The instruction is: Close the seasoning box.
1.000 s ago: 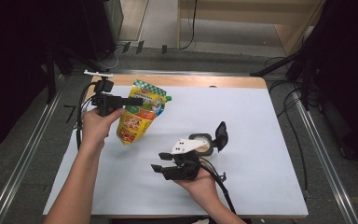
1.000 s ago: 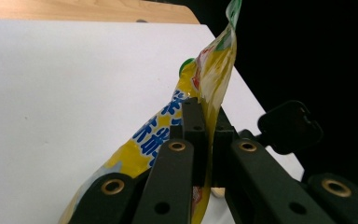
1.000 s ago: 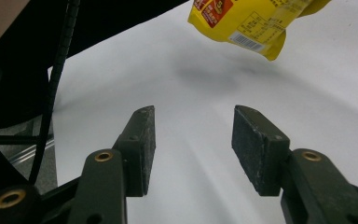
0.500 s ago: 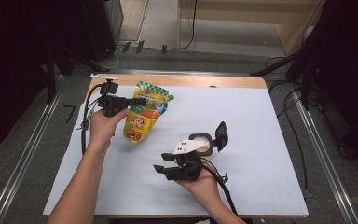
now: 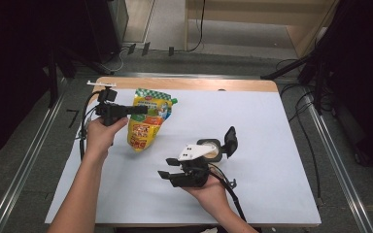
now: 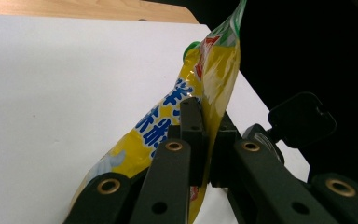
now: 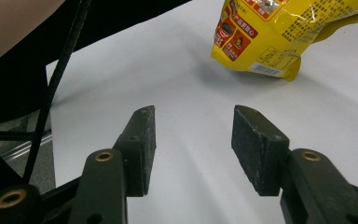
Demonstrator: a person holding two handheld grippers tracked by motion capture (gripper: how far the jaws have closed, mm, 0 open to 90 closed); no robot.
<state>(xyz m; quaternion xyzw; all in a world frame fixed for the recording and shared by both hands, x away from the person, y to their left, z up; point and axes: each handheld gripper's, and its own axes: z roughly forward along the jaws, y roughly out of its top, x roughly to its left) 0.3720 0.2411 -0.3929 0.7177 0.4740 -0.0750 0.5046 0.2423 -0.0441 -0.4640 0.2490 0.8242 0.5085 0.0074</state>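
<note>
A yellow snack pouch (image 5: pixel 148 121) with a green checked top hangs tilted over the white table cover, its lower end near the sheet. My left gripper (image 5: pixel 143 110) is shut on the pouch's upper part, coming in from the left. In the left gripper view the jaws pinch the pouch (image 6: pixel 214 70) edge-on between the pads (image 6: pixel 192 122). My right gripper (image 5: pixel 167 169) rests low at the front middle, open and holding nothing. In the right gripper view its pads (image 7: pixel 142 140) stand wide apart over bare sheet, with the pouch's bottom (image 7: pixel 279 32) farther off.
A small round container (image 5: pixel 212 149) with a raised black flip lid (image 5: pixel 230 141) stands just behind the right hand. The wooden table edge (image 5: pixel 199 83) runs along the back. A black cable (image 7: pixel 60 79) trails from the left gripper beside the forearm.
My left gripper has shifted slightly with the pouch, whose lower end has swung a little to the right. The right gripper has stayed put and open.
</note>
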